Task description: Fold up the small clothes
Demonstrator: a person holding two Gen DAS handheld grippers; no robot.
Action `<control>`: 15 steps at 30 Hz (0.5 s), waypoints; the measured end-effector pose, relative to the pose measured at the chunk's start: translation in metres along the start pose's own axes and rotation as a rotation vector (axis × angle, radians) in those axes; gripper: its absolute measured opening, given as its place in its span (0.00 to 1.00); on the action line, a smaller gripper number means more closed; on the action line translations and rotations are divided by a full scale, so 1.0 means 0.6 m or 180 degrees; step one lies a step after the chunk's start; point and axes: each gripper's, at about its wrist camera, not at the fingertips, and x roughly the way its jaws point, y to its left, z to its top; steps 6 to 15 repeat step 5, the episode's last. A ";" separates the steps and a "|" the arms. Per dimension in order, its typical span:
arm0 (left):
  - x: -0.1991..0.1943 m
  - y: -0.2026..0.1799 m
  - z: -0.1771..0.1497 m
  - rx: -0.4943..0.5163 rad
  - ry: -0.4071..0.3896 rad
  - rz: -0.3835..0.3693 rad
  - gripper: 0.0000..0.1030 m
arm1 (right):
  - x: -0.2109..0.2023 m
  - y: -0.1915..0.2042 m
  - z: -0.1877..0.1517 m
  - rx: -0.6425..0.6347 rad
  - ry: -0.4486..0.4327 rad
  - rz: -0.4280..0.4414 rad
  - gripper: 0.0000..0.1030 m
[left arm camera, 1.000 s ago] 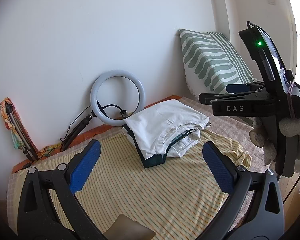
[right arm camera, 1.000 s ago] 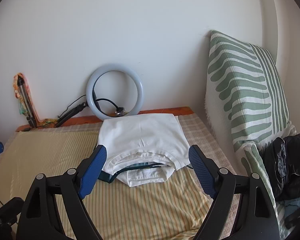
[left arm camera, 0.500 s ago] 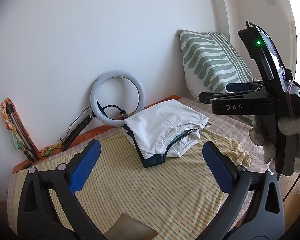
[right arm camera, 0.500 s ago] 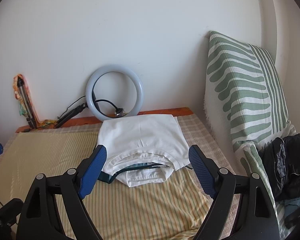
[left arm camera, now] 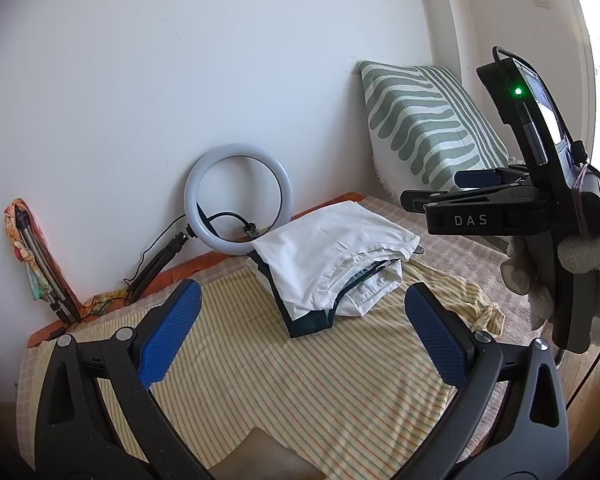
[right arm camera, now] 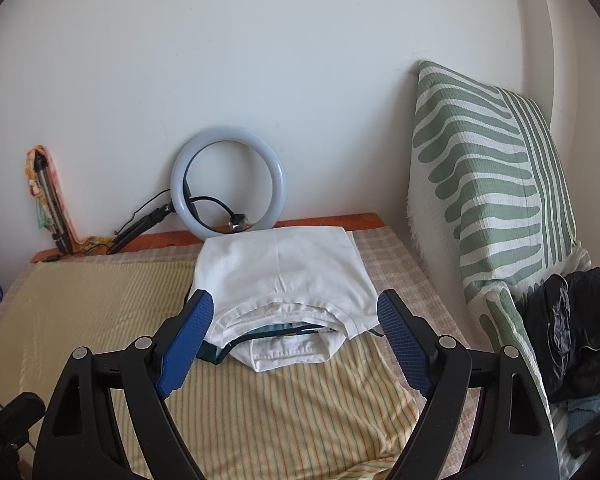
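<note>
A stack of folded clothes (left arm camera: 332,256), white on top with a dark green piece beneath, lies on a yellow striped cloth (left arm camera: 300,376) near the back wall. It also shows in the right wrist view (right arm camera: 284,280). My left gripper (left arm camera: 300,328) is open and empty, held above the striped cloth in front of the stack. My right gripper (right arm camera: 292,340) is open and empty, just in front of the stack; its body shows at the right of the left wrist view (left arm camera: 500,216).
A ring light (right arm camera: 228,192) on a small tripod leans against the white wall behind the stack. A green-and-white pillow (right arm camera: 492,184) stands at the right. Dark clothes (right arm camera: 572,328) lie at the far right. A folded tripod (right arm camera: 48,200) leans at the left.
</note>
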 end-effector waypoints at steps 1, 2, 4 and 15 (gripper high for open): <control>-0.001 0.000 0.000 -0.0002 -0.0015 -0.0005 1.00 | 0.000 0.000 0.000 -0.0001 0.0005 0.0001 0.82; -0.002 0.000 -0.001 -0.0011 -0.0026 -0.0018 1.00 | 0.003 0.000 0.000 -0.0003 0.0009 0.0002 0.82; -0.002 0.002 0.000 -0.0044 -0.0036 -0.0035 1.00 | 0.004 0.000 -0.001 -0.0005 0.0013 0.0006 0.82; -0.002 0.003 0.000 -0.0042 -0.0034 -0.0056 1.00 | 0.004 0.000 -0.002 -0.0003 0.0016 0.0006 0.82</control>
